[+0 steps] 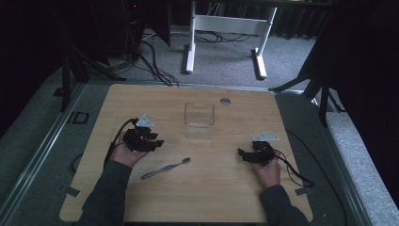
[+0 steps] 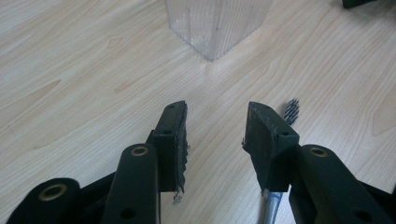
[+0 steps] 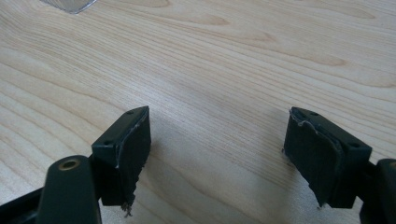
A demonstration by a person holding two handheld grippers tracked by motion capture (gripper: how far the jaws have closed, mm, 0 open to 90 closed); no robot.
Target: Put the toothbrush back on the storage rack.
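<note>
Both hands rest near the table's (image 1: 141,207) front edge. By the look of it the step is the pickup: the left gripper (image 2: 215,135), jaws moderately apart and empty, hovers just above the brush (image 1: 165,168), whose bristles peek past one jaw, though the handle is mostly hidden there. Next it likely needs to shift sideways, lower and close. The right gripper (image 3: 217,154) gapes wide over bare wood. The box (image 1: 199,120) stands farther back, well apart.

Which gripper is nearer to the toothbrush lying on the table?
Left. The left gripper sits just above-left of the toothbrush, whose bristled head peeks past one jaw in the left gripper view. The right gripper is farther off, across bare table beyond the brush head.
</note>
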